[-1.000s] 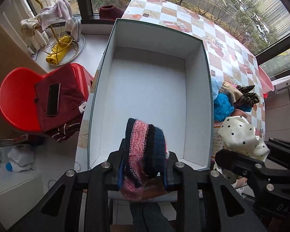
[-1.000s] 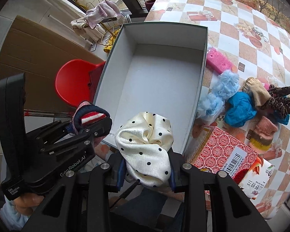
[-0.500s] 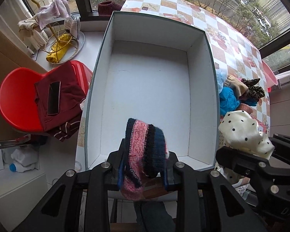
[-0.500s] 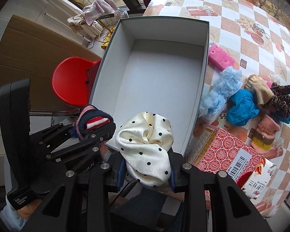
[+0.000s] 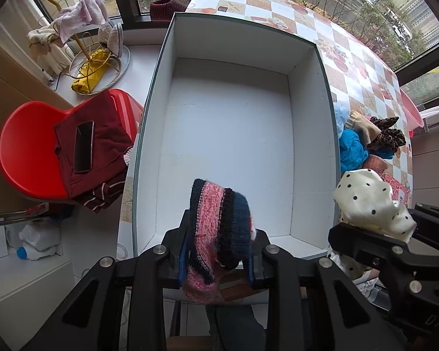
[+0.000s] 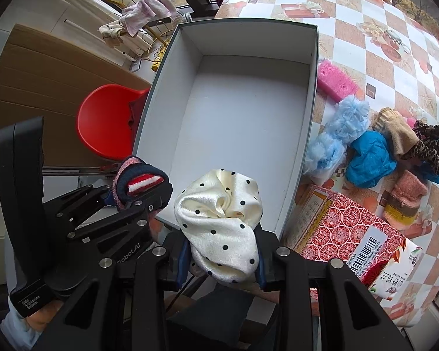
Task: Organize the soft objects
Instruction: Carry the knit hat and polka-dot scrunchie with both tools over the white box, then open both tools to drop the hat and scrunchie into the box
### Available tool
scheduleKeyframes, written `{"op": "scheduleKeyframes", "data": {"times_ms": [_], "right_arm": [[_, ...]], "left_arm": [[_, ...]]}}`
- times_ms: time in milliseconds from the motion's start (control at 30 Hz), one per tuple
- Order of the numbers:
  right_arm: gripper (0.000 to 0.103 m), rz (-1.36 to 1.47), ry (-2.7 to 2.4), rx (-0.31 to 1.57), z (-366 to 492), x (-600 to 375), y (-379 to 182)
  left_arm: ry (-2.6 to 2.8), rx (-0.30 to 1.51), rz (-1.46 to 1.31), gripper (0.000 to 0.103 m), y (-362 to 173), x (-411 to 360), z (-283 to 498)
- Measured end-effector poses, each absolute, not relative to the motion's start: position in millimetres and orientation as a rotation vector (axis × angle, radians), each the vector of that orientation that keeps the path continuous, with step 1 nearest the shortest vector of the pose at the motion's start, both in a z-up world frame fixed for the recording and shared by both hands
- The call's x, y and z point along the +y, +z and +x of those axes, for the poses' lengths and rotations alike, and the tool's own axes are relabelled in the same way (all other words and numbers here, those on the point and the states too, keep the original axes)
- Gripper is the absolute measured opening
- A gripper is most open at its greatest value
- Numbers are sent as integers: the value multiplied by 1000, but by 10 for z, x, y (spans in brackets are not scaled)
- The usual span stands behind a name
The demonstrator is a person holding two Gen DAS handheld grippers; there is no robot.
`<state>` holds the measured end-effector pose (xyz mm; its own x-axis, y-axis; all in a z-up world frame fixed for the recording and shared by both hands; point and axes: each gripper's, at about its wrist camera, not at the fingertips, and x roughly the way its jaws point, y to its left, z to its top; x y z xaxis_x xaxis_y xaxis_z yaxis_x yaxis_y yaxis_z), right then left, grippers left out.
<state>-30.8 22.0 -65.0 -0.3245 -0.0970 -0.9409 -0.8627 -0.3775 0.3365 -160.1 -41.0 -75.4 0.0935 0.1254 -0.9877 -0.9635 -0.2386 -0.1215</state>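
Above the near edge of the white box, my left gripper is clamped on a pink and navy knitted piece. Just right of the box's near corner, my right gripper pinches a cream polka-dot cloth. Beside the box's right wall, more soft items lie on the desk.
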Motion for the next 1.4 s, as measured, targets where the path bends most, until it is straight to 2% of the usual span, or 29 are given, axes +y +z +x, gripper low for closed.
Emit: {"op": "scheduleKeyframes", "data": {"times_ms": [467, 867, 1400], "right_arm": [[36, -1348, 1753, 1260, -368, 273, -701], [36, -1279, 1750, 1222, -500, 864, -631], [36, -1256, 1674, 1265, -594, 1550, -878]], "left_arm": [[1356, 945, -1323, 32, -801, -258, -1624], [1417, 922, -1255, 32, -735, 464, -1853], [1424, 981, -1244, 34, -1028, 1084, -1906]]}}
